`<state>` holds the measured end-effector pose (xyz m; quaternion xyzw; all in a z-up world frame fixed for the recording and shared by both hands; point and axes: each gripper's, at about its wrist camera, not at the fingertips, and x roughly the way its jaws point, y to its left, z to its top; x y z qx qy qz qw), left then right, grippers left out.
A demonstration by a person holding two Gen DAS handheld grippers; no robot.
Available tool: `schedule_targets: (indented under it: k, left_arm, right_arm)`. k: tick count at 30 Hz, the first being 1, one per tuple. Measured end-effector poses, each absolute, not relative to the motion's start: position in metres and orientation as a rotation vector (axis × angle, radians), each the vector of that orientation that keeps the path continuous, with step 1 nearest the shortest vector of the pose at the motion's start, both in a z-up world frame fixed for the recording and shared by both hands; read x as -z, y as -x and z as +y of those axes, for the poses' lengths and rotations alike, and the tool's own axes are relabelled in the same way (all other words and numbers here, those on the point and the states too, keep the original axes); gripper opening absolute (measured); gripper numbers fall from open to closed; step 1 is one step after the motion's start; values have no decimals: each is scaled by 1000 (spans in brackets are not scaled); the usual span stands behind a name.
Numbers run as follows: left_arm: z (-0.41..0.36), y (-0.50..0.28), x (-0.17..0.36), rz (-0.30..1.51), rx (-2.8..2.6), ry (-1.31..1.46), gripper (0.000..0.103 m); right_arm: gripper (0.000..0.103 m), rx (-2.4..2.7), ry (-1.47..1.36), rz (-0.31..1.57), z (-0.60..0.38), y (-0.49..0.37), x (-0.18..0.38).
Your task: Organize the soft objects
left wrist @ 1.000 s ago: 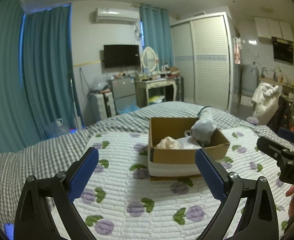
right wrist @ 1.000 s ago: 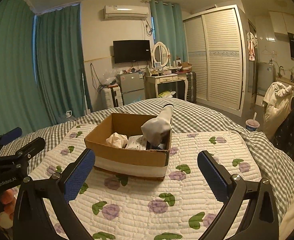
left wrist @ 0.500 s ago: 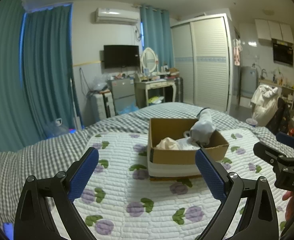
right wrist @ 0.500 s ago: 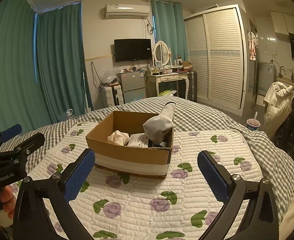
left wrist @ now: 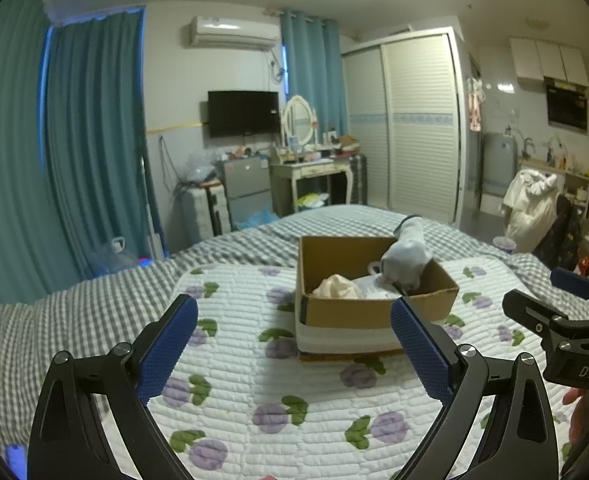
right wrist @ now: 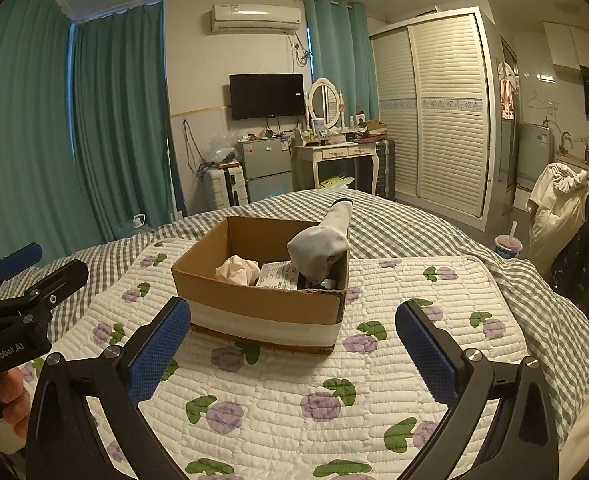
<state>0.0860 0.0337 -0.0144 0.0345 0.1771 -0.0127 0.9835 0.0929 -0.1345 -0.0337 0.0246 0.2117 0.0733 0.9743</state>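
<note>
Item: cardboard box (right wrist: 260, 300), centre of both views, on the floral quilt (right wrist: 278, 404) spread over a grey checked bedspread (right wrist: 394, 224).

Contents: a white sock (right wrist: 321, 245) draped over the box's far right rim, toe end down inside; a cream crumpled cloth (right wrist: 237, 270) on the box floor at left; a printed packet (right wrist: 278, 275) between the two. No soft object lies loose on the quilt in either view.

Tools: left gripper (left wrist: 294, 338), lower frame of its own view, fingers spread wide, nothing between them. Right gripper (right wrist: 293, 338), likewise spread and empty. Both sit back from the box, not touching it.

Change against the frames a second earlier: slight. The box sits marginally lower and nearer in both views; the sock, cloth and packet are unmoved; both grippers were spread then as now.

Reading: sorting appears nearly or wholly done, the sock only half tucked in.
</note>
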Motion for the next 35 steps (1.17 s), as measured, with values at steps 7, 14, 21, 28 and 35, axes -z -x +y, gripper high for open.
schedule_targets:
  k: [7,14,21,28,35]
  left_arm:
    - [34,-84,16,350,22,-71,99]
    - [34,-85,16,346,25,-69,99]
    - [35,-85,16,349,24,-63,99]
    - [38,-85,16,354,21,-57,99]
    - [41,-87,17,371,27,-46,99]
  right_arm:
    - [103,-147,-46,430,-134,-93,35]
    - [103,-148,-44,433,-134,-93,36]
    - [103,-148,-41,437,-133,-93,36]
    - [103,-149,-39,440,-131,-95,38]
    - [103,-149,-40,445,-130,-96,40]
